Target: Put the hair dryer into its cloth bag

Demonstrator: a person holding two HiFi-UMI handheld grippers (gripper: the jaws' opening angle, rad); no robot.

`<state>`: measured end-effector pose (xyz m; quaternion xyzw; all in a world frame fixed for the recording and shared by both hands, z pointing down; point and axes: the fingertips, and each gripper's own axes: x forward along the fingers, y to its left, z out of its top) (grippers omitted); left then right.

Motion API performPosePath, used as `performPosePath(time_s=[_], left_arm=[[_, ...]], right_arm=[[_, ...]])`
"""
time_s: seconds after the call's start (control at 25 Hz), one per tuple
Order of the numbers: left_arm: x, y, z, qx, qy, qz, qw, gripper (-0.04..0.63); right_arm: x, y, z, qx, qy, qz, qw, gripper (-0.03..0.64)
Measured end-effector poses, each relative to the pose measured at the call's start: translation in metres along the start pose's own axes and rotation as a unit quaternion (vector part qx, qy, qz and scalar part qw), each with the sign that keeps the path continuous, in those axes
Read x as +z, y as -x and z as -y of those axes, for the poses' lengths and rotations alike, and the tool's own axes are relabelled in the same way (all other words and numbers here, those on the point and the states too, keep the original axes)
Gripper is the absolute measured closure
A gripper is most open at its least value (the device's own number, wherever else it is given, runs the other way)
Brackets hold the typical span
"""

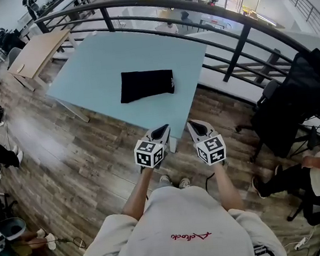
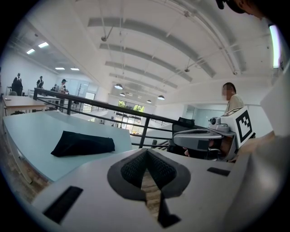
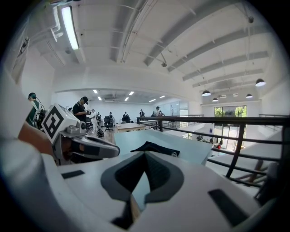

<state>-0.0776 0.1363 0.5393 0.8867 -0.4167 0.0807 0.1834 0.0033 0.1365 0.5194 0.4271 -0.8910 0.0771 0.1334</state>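
Matt black cloth bag [image 1: 146, 84] on smooth pale table [image 1: 96, 63]; wood-plank floor [image 1: 78, 161].

- table [image 1: 85, 70]: centre, with a railing [image 1: 242, 42] running along its far and right sides.
- bag [image 1: 146, 84]: flat on the table, about midway, nearer the near edge.
- left gripper [image 1: 163, 131], right gripper [image 1: 195, 125]: side by side at the table's near corner, well apart from the bag.
- desk [image 1: 35, 52]: beyond the table's left corner.
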Motion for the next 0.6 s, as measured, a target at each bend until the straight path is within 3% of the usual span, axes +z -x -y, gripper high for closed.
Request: performPosePath(time_s=[0.6], left_arm=[[-0.0081, -0.0099, 0.0072, -0.001, 0.004, -0.01, 0.9999, 0.589]], right_arm=[[-0.0041, -0.0018, -0.0015, 0.018, 0.001, -0.008, 1.0, 0.601]])
